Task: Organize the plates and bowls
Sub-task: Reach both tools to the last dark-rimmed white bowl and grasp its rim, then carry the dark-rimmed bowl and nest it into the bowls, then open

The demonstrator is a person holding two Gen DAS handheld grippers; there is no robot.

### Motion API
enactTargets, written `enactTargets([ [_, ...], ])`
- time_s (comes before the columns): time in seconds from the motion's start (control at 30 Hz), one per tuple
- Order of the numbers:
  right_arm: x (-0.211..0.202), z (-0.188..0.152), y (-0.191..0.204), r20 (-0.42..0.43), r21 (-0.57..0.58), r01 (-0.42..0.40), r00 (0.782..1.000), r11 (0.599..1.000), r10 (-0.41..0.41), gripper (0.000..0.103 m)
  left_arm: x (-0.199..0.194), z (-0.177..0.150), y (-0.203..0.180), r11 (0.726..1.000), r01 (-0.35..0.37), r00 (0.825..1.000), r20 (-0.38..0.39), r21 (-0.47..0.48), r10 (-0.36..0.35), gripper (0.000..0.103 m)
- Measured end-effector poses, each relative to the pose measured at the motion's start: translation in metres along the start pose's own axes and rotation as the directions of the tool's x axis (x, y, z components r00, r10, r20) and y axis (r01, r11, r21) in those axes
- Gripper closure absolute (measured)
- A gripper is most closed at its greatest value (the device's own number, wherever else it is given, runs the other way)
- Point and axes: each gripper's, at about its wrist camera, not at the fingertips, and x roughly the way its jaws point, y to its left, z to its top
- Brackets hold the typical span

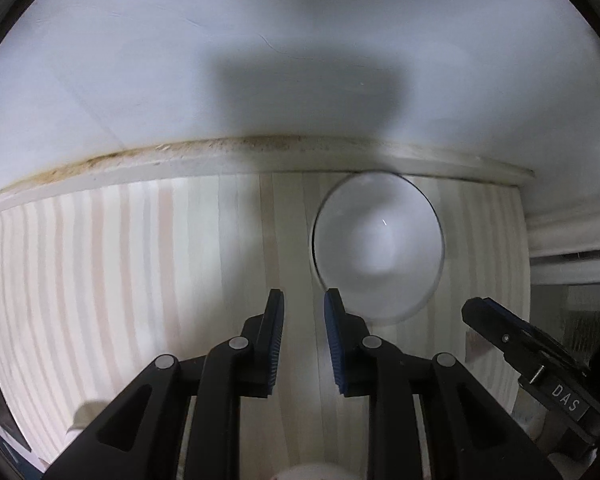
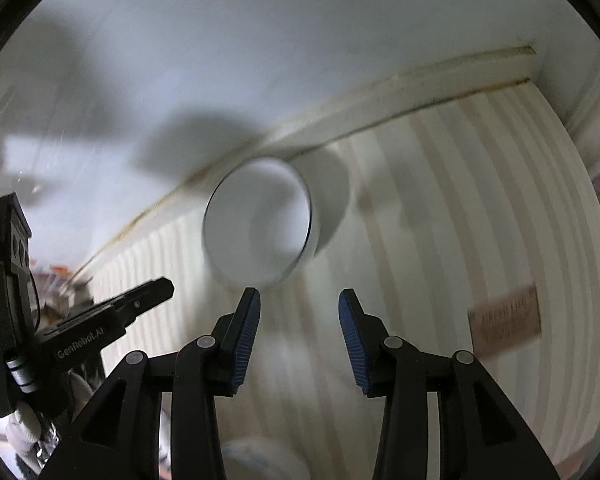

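Bowl [image 1: 378, 248] duty again, and right now the white thing sits empty on the striped counter [image 1: 120, 280], pushed up close to the wall trim [image 1: 220, 152], mouth up. Neither of my grippers has it. My left gripper [image 1: 304, 300] has its jaws only a narrow gap apart with nothing in between, just bare wood showing through, and the bowl's near rim is just past my right-hand pad. My right gripper [image 2: 299, 300] is spread noticeably wider, also empty, with the bowl just ahead and a bit left of its tips. Both views are smeary, so take the fine edges with a grain of salt. My guess on why it's parked back there: against the wall it's out of the way and can't get knocked off the front edge. I'd bet the wider right jaws are set up to straddle a rim, while the left ones are too tight for that. A tan label [image 2: 504, 320] lies off to the right on the wood. Something pale peeks in at the bottom of both views, can't tell what it is.
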Motion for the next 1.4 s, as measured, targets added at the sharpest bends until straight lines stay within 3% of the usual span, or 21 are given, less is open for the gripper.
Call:
enactTargets([
  [0.17,0.033,0.024,-0.002,-0.008,0.009,0.019,1.0,1.0,-0.019,0.059,0.029,0.014,-0.006,1.0,-0.024,0.999,-0.039,0.011,0.024,0.084],
  [0.43,0.067,0.031,-0.004,-0.044,0.011,0.031,0.999,0.999,-0.031,0.06,0.056,0.015,-0.009,1.0,-0.007,0.997,-0.079,0.013,0.008,0.084],
  [0.47,0.07,0.031,-0.005,-0.048,0.012,0.029,0.998,0.999,-0.029,0.062,0.058,0.014,-0.01,1.0,-0.009,0.997,-0.071,0.018,0.01,0.085],
  [0.6,0.079,0.033,-0.004,-0.051,0.004,0.023,0.998,1.0,-0.023,0.089,0.063,0.011,-0.015,0.999,-0.013,0.998,-0.055,0.029,0.014,0.095],
  [0.77,0.082,0.027,0.009,-0.03,-0.045,0.07,0.997,0.997,-0.071,0.09,0.06,0.005,-0.027,0.998,-0.034,0.999,-0.034,0.055,0.036,0.096],
  [1.1,0.056,0.006,0.019,-0.02,-0.052,0.053,0.998,0.997,-0.054,0.09,0.02,-0.021,-0.036,0.996,-0.02,1.0,0.008,0.089,0.019,0.096],
  [1.4,0.002,-0.04,0.047,0.026,-0.086,0.026,0.999,0.996,-0.024,0.09,-0.048,-0.062,-0.04,0.989,-0.023,0.997,0.08,0.146,0.011,0.096],
])
